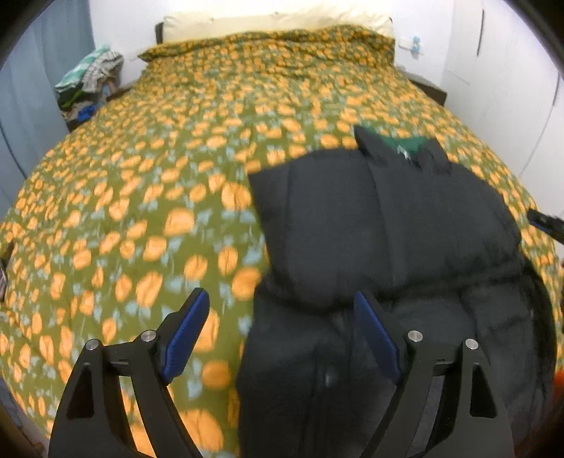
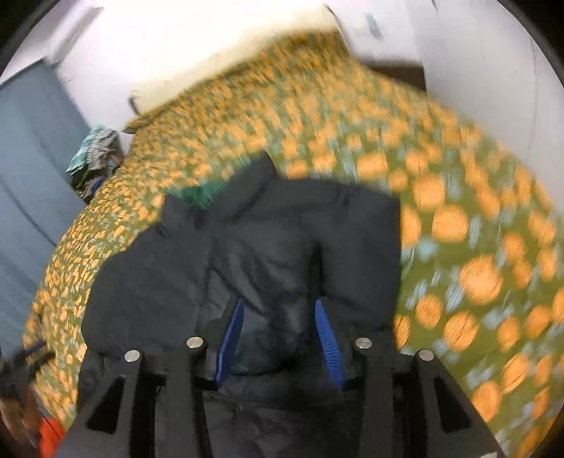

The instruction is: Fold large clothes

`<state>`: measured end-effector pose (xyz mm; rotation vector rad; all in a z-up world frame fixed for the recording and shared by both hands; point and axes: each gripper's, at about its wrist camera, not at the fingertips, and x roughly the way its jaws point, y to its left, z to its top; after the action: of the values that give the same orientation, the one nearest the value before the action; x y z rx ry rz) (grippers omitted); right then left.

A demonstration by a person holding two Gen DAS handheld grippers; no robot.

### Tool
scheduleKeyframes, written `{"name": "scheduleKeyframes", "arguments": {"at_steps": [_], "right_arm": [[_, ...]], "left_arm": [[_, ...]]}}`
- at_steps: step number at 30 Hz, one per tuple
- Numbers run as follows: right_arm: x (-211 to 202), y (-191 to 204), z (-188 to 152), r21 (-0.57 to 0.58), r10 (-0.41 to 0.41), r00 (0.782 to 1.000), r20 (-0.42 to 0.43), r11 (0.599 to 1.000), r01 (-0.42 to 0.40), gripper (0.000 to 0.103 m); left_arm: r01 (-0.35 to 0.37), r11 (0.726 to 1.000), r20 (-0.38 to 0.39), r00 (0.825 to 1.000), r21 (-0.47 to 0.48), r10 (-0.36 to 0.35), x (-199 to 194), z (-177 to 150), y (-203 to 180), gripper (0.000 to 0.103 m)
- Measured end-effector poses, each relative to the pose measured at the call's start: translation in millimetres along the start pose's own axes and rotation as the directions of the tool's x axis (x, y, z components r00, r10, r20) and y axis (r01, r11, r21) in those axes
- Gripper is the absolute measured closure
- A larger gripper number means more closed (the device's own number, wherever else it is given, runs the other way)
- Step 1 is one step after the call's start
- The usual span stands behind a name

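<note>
A large black padded jacket (image 1: 380, 225) lies on the bed, its sleeves folded over the body and its green lining showing at the collar (image 1: 402, 142). My left gripper (image 1: 278, 310) is open and empty, above the jacket's lower left edge. The tip of the other gripper shows at the right edge (image 1: 546, 223). In the right wrist view the jacket (image 2: 246, 246) fills the middle, blurred by motion. My right gripper (image 2: 278, 313) is open over the jacket's lower middle and holds nothing.
The bed has a green quilt with orange flowers (image 1: 158, 183), also in the right wrist view (image 2: 458, 246). A cream pillow (image 1: 275, 24) lies at the head. A heap of clothes (image 1: 88, 81) sits at the far left. White walls and cupboards stand to the right.
</note>
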<state>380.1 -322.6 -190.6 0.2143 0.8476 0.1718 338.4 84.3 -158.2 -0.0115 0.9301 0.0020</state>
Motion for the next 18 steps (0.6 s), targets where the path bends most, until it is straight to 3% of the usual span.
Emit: {"name": "scheduleKeyframes", "arguments": {"at_steps": [3,6,9,12,18], "right_arm": [[-9,26,8,-0.104,0.083,0.996,0.021,0.991,-0.080,0.058],[13,45,10,-0.164,0.122,0.991,-0.053,0.978,-0.129,0.058],[53,42,-1,-0.139,0.074,0.987,-0.146,0.986,-0.094,0.058],[87,21,-21,-0.053,0.068,0.969,-0.239,0.995,-0.083,0.062],[98,0,-30,0.046,0.140,0.962,-0.235,0.990,-0.133,0.063]], "left_arm": [[-0.006,1.000,0.033,0.999,0.013,0.006,25,21,-12,0.018],[-0.052,0.998,0.033,0.998,0.046,0.051,60,29,-25,0.018],[-0.086,0.992,-0.051,0.994,0.093,0.091,101,19,-34,0.016],[-0.039,0.998,-0.114,0.992,0.058,0.046,125,4,-27,0.016],[-0.023,1.000,-0.149,0.989,0.001,0.023,128,1,-21,0.012]]}}
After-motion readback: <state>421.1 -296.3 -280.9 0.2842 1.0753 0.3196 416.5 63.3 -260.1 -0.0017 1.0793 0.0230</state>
